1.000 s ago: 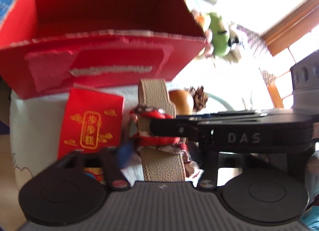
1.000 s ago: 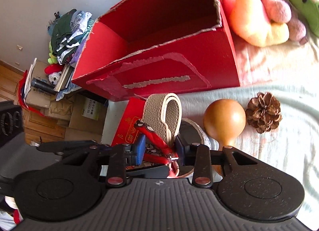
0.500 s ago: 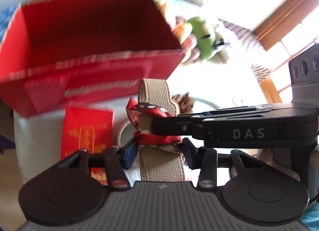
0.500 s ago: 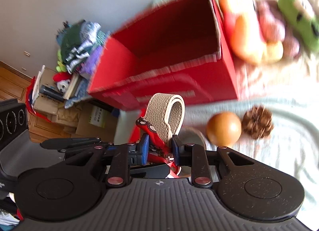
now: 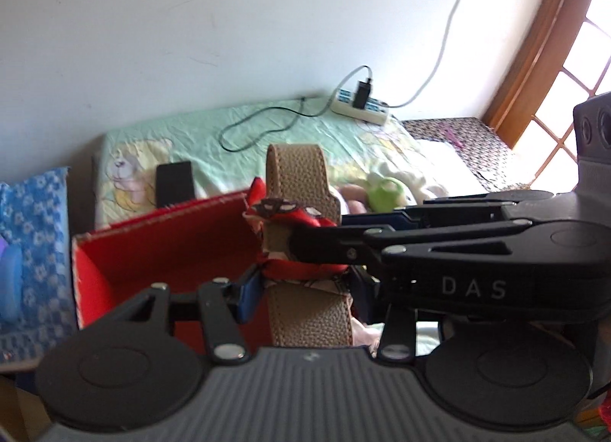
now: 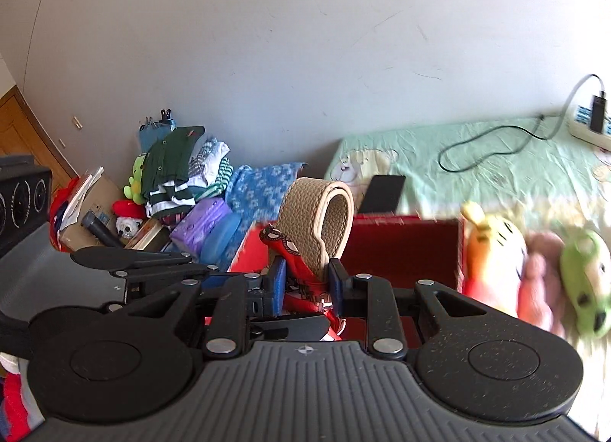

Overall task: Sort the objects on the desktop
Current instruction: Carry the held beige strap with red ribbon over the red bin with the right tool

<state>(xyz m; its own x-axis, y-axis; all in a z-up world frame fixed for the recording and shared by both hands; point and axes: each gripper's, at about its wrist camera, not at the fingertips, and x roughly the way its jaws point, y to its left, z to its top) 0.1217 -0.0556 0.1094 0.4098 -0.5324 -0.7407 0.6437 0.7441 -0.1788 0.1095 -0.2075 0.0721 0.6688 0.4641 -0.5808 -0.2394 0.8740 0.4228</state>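
1. Strap [image 5: 301, 190], beige with a red scarf [image 5: 290, 212] tied on, is gripped by both tools.
2. Left tool [image 5: 305, 285] is clamped on it; right tool [image 6: 307, 281] likewise, crossing from 3 o'clock.
3. Strap is held upright above the red box [image 5: 168, 247], with plush toys [image 6: 492, 262] at 3 o'clock.

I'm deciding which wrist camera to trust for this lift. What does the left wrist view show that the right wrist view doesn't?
Only the left wrist view shows the window frame and the right gripper clamping the strap from the side. Only the right wrist view shows the clothes pile and orange plush. Both show the beige strap, red scarf, red box, power strip and black phone.
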